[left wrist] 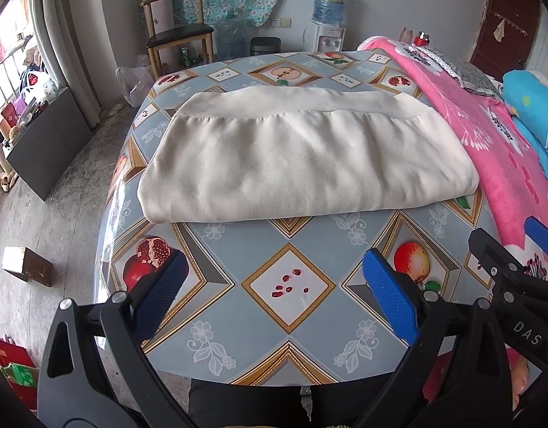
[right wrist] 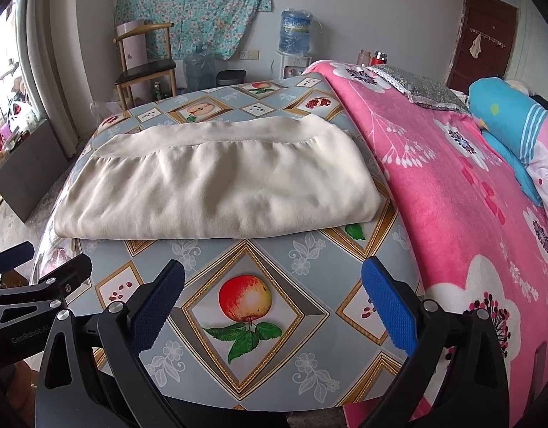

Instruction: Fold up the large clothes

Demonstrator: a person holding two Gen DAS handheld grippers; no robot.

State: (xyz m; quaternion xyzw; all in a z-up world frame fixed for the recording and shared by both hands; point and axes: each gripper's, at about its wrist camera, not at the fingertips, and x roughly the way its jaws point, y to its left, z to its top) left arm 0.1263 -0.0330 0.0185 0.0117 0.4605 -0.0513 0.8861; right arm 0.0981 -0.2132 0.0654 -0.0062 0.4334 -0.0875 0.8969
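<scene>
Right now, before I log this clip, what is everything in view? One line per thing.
folded garment: 1, cream, middle of the table, waistband edge away from the camera
table: 1, grey-blue fruit-print cover, under the garment
blanket: 1, pink floral, on the bed right of the table
pillow: 1, blue, far right on the bed
cushion: 1, silver, on the blanket's far end
chair: 1, wood with dark seat, by the back wall
water dispenser: 1, white with blue bottle, back wall
bin: 1, dark, beside the dispenser
door: 1, dark red-brown, right rear
left gripper: 1, black with blue fingers, open, over the table's near edge, empty
right gripper: 1, black with blue fingers, open, empty
</scene>
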